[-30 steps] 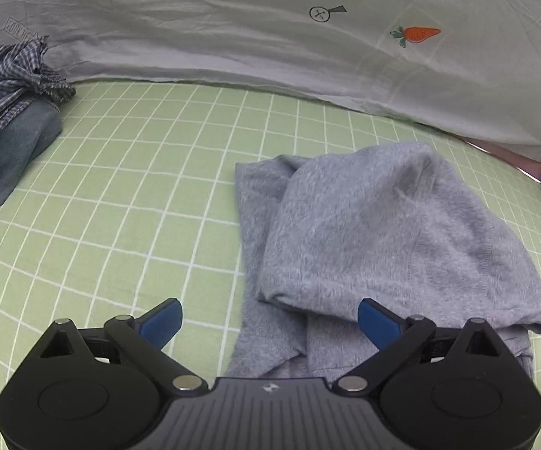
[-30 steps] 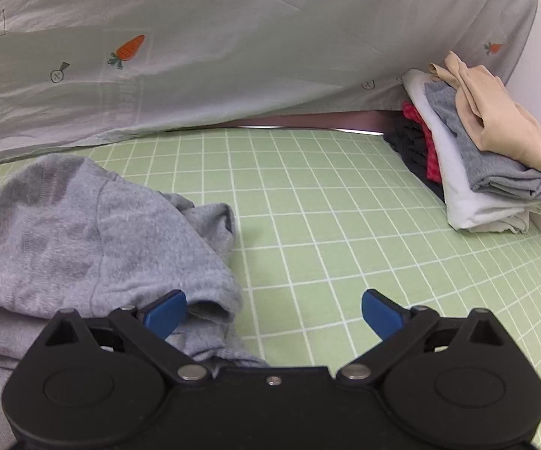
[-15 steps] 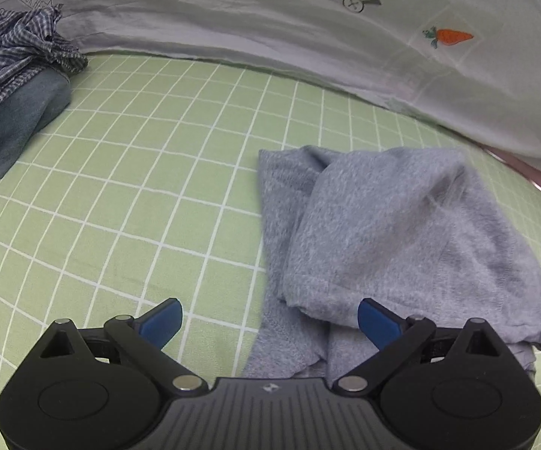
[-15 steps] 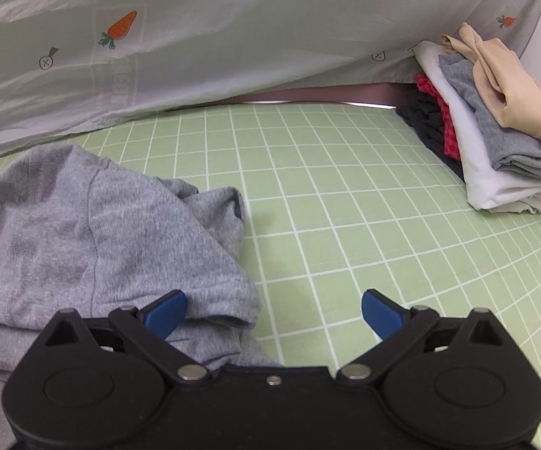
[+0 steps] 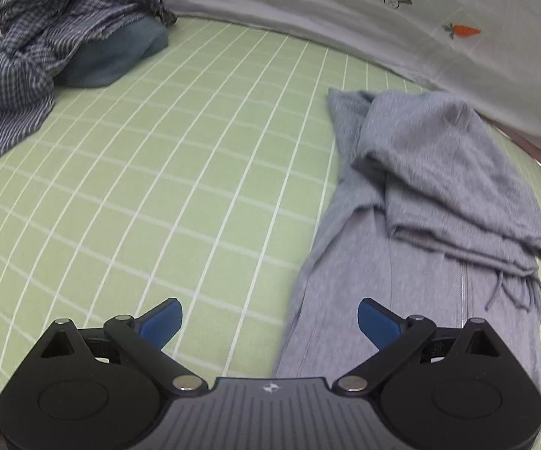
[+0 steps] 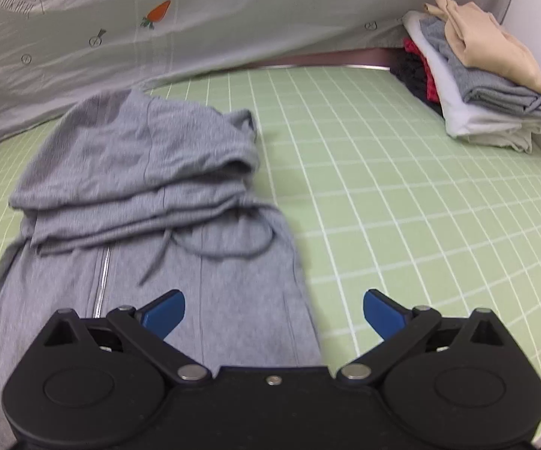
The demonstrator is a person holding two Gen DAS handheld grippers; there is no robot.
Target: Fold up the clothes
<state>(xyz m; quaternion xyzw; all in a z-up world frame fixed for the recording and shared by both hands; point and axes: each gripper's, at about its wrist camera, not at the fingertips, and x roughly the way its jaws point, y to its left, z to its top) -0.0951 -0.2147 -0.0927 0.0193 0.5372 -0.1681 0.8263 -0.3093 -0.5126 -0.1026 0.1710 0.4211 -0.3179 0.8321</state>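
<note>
Right wrist view: hoodie runs near-to-far, closer to your right gripper

The grey hoodie [image 6: 150, 232] lies on the green grid sheet [image 6: 401, 206], long axis near to far, hood folded at the far end, zipper facing up. Your right gripper [image 6: 274, 309] hovers over its near right edge, jaws wide, empty. Your left gripper [image 5: 269, 318] sits left of the hoodie's left edge, also wide and empty.

Both the left gripper [image 5: 269, 320] and the right gripper [image 6: 274, 311] are matte black linkages with silver pivot screws (four visible on each) and blue fingertip pads [image 6: 165, 311].
</note>
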